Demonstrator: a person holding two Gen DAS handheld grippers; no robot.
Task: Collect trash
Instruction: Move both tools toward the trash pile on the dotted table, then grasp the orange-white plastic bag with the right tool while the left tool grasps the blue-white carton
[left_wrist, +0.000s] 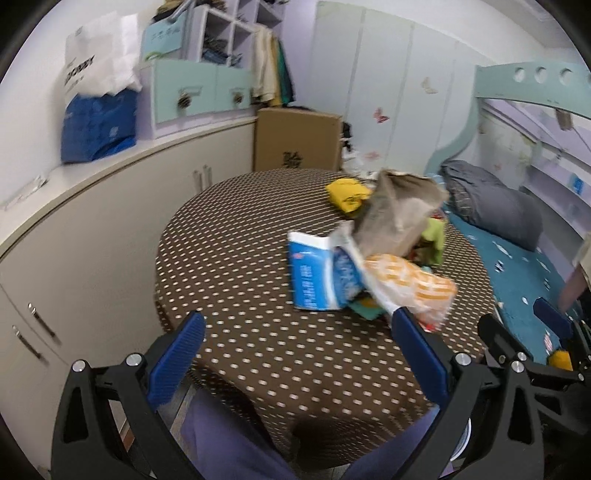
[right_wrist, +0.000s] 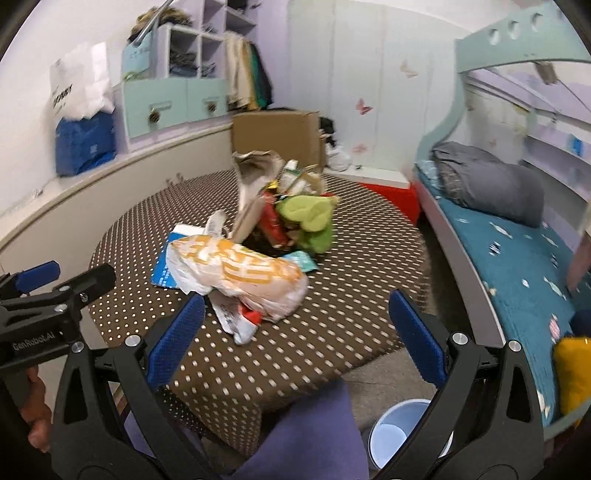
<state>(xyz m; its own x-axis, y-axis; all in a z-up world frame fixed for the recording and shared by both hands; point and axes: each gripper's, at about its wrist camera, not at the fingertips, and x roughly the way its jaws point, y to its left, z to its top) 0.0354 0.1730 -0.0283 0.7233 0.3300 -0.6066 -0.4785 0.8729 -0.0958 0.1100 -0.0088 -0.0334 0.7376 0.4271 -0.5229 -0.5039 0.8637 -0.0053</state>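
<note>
While both grippers' jaws gape wide, the left gripper (right_wrist: 55, 280) body reads "GenRobot.AI".

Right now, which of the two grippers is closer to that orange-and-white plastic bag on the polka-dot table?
Right, probably. The right gripper hangs open just before the orange-and-white plastic bag; the left gripper, also open, sits left of the bag, over bare cloth.
</note>
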